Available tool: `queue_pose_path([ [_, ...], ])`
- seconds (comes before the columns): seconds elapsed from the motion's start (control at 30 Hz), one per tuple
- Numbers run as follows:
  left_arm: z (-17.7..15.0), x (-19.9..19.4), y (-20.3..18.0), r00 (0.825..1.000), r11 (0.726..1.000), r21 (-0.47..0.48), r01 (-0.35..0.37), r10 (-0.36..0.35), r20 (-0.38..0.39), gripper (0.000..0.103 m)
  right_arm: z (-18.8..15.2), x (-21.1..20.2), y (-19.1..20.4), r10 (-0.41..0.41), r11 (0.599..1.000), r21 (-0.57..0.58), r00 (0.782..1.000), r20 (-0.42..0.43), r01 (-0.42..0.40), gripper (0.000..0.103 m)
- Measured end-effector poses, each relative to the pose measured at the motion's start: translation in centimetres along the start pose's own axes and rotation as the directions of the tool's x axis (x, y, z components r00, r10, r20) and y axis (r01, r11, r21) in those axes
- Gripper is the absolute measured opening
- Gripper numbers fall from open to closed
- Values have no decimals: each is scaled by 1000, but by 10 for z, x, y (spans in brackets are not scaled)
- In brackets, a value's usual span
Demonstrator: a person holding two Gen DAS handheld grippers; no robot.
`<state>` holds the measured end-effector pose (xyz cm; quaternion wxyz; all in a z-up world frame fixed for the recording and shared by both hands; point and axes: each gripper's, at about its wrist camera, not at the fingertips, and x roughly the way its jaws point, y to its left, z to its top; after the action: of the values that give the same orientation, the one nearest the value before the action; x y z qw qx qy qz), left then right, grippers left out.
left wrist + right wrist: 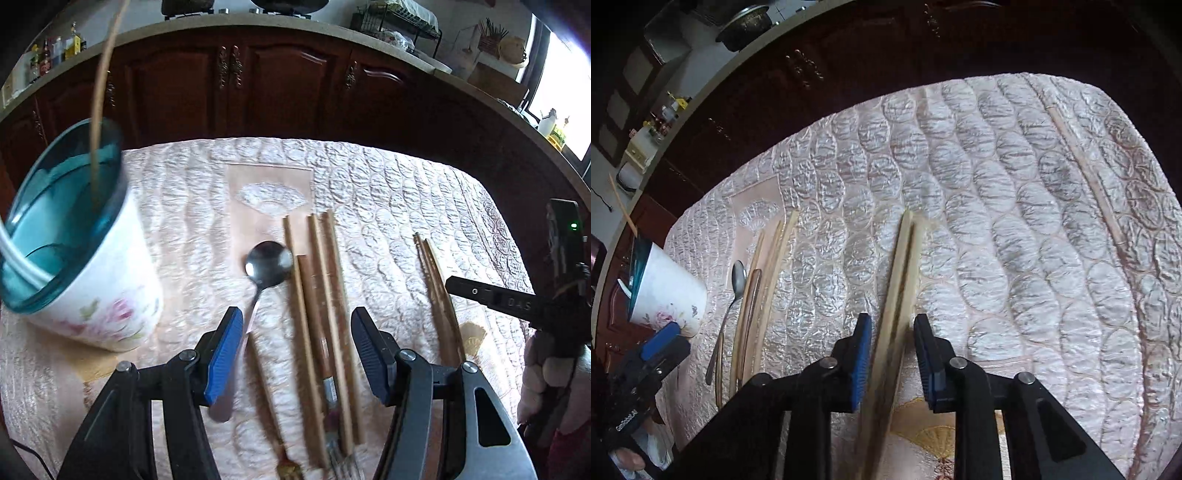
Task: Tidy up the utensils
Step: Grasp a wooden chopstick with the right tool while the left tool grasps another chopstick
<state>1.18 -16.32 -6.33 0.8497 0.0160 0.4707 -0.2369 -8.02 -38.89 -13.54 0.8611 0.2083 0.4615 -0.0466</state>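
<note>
A white floral cup point(92, 280) with a blue rim stands at the left and holds one chopstick point(101, 92). A steel spoon point(267, 264), several wooden chopsticks point(325, 295) and a fork point(341, 461) lie on the quilted cloth. My left gripper point(295, 332) is open above them, one pad next to the spoon handle. My right gripper point(892, 343) is open, its pads on either side of a chopstick pair point(899, 273) without touching it. The cup point(666, 295) and the spoon point(737, 280) also show in the right wrist view.
A pink quilted cloth point(1015, 221) covers the table. One chopstick point(1082, 166) lies far right near the edge. Dark wooden cabinets point(258, 81) stand behind, with a countertop carrying bottles point(55, 51) and a dish rack point(399, 26).
</note>
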Motion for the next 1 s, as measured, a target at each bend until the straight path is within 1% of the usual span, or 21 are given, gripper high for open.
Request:
queue_pose_path([
  [0.1, 16, 16, -11, 1000, 1000, 1, 15, -15, -25, 62, 8, -7, -1, 15, 1000, 7, 1000, 14, -15, 29],
  [0.23, 38, 39, -25, 999, 1000, 9, 11, -11, -51, 61, 27, 0, 7, 20, 999, -25, 1000, 10, -20, 29],
  [0.33, 49, 57, -33, 997, 999, 31, -25, 27, -67, 60, 34, 10, 10, 0, 999, -36, 1000, -1, -1, 28],
  [0.43, 57, 73, -33, 995, 999, 24, -45, 47, -89, 60, 42, 23, 6, -23, 1000, -22, 999, -24, 22, 27],
  [0.47, 60, 80, -32, 994, 999, 18, -44, 46, -101, 58, 44, 27, 5, -19, 1000, -19, 999, -32, 19, 27],
  [0.5, 63, 85, -32, 993, 999, 15, -46, 48, -111, 52, 46, 31, 4, -18, 1000, -19, 999, -40, 18, 26],
  [0.6, 70, 101, -33, 990, 998, 15, -53, 55, -133, 46, 50, 39, 5, -21, 999, -26, 998, -55, 20, 24],
  [0.73, 77, 118, -36, 986, 997, 24, -68, 71, -148, 45, 59, 42, 3, -9, 1000, -20, 998, -57, 7, 24],
  [0.87, 80, 135, -44, 982, 994, 64, -89, 99, -159, 43, 66, 41, -4, 10, 1000, -17, 998, -61, -11, 24],
  [0.93, 82, 139, -49, 982, 992, 85, -92, 104, -156, 37, 64, 50, -6, 19, 1000, -21, 998, -60, -20, 19],
  [0.97, 83, 140, -52, 982, 992, 89, -89, 102, -157, 28, 65, 53, -8, 22, 999, -23, 998, -61, -23, 14],
  [1.0, 85, 141, -54, 982, 993, 87, -82, 95, -161, 13, 66, 54, -11, 25, 999, -21, 998, -63, -27, 11],
])
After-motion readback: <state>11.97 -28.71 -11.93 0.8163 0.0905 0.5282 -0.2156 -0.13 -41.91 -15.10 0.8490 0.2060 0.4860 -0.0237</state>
